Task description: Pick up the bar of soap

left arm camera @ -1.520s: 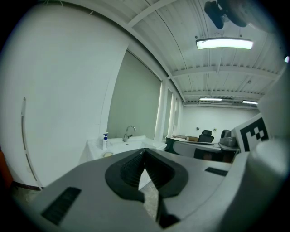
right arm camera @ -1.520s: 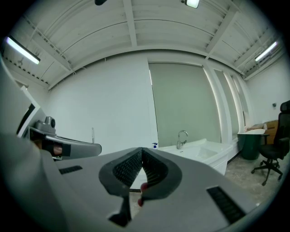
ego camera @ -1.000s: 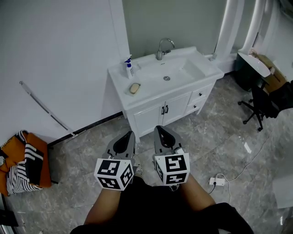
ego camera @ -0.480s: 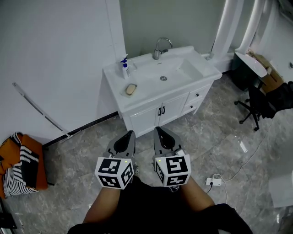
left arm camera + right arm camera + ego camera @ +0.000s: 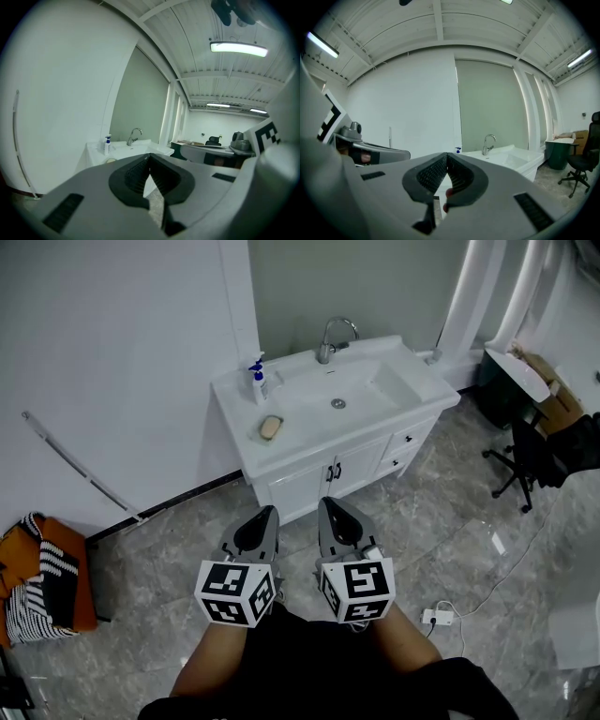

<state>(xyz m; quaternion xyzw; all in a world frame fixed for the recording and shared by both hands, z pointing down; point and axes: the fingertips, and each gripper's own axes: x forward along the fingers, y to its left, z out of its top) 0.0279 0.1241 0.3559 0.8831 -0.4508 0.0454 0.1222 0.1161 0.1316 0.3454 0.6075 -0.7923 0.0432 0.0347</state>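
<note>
Hovering side by side close to the body, the left tongs (image 5: 265,514) and right tongs (image 5: 330,504) are closed and empty, pointed ahead because the target is well apart. The bar of soap (image 5: 271,427) lies on the vanity surface (image 5: 298,454), near a pump bottle (image 5: 258,382).

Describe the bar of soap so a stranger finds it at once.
Find the white vanity against the wall. On its counter, left of the basin, lies the bar of soap. It is flat and tan, unlike the upright blue-topped pump bottle behind it.
</note>
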